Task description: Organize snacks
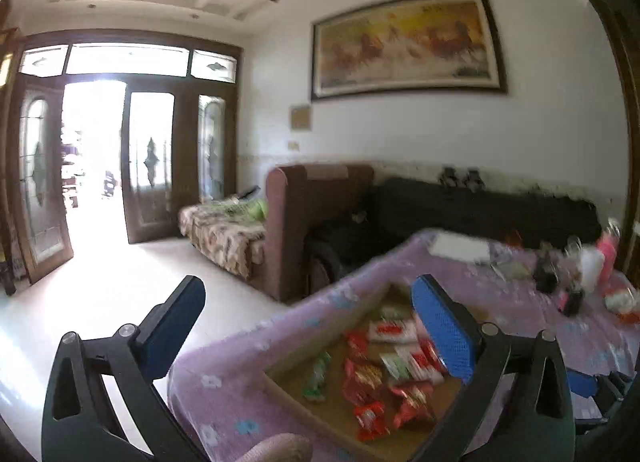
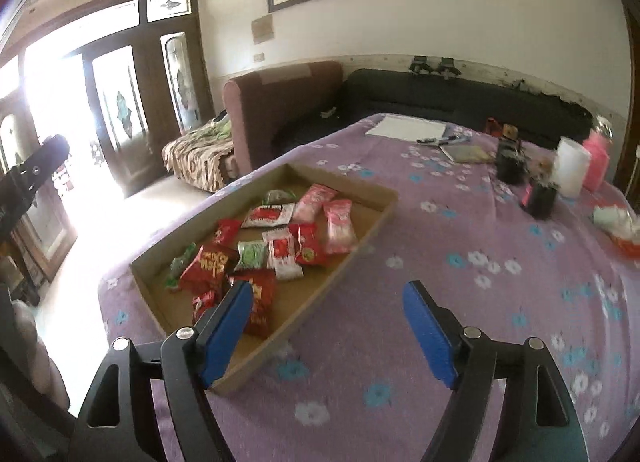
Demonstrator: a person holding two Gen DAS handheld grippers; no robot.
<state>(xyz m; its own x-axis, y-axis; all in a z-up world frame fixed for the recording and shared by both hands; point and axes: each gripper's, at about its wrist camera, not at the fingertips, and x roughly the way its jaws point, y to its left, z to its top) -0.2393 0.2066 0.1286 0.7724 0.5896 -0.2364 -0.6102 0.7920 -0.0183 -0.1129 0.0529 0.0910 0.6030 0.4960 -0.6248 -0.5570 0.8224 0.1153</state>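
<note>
A table draped in a purple flowered cloth (image 2: 400,198) carries a shallow cardboard tray (image 2: 348,262) of snack packets (image 2: 280,238) near its left edge. Toward the far side lie a white sheet (image 2: 406,127), pens, a notebook (image 2: 468,153), dark small containers, a white cup (image 2: 573,167) and a pink bottle (image 2: 596,162).

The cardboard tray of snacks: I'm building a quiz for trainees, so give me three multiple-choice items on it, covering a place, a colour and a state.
1. Where does the cardboard tray sit?
A. on the floor
B. on the purple flowered tablecloth
C. on the sofa

2. What colour are most snack packets?
A. red
B. blue
C. black

3. How do the right gripper jaws stand?
A. shut on a packet
B. shut on the tray wall
C. open, holding nothing

Answers: 1 B, cloth shows all around the tray; 2 A, red wrappers dominate; 3 C, blue pads stand apart with nothing between.
</note>
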